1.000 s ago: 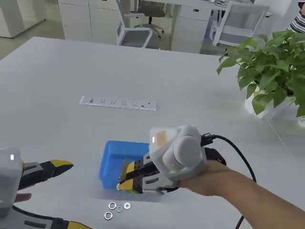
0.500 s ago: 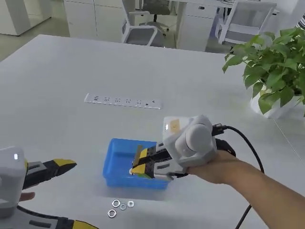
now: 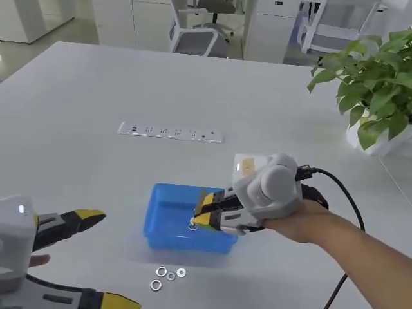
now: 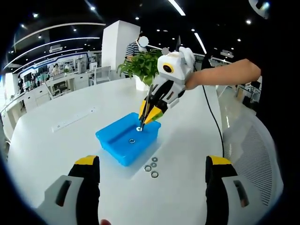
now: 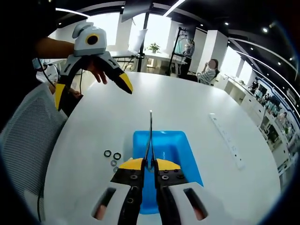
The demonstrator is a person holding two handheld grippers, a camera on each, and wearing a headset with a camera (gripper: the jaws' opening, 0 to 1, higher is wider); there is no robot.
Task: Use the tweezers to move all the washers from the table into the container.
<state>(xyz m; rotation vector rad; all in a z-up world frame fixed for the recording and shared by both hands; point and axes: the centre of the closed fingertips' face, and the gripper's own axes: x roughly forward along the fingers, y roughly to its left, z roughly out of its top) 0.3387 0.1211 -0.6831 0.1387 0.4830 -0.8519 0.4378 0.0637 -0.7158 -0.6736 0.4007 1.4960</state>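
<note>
Clamping the tweezers (image 5: 150,136) in the closed right gripper (image 5: 145,165), carrying a washer (image 4: 139,128) over the blue container (image 3: 164,199); leaving other washers (image 3: 168,275) on the table (image 3: 77,96) just beside its near wall, nearer the wide-open left gripper (image 4: 151,161).

Office: wide white table (image 3: 77,84), power strip (image 3: 170,132), swivel chairs (image 3: 196,35), potted plant (image 3: 380,77).

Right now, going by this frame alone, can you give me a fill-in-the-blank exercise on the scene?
1. The right hand-held gripper is shut on the ____.
2. The tips of the tweezers hang over the ____ container.
3. The jaws of the left hand-held gripper stand ____, holding nothing.
4. A few loose washers lie on the ____, beside the container.
Missing words: tweezers; blue; open; table.
</note>
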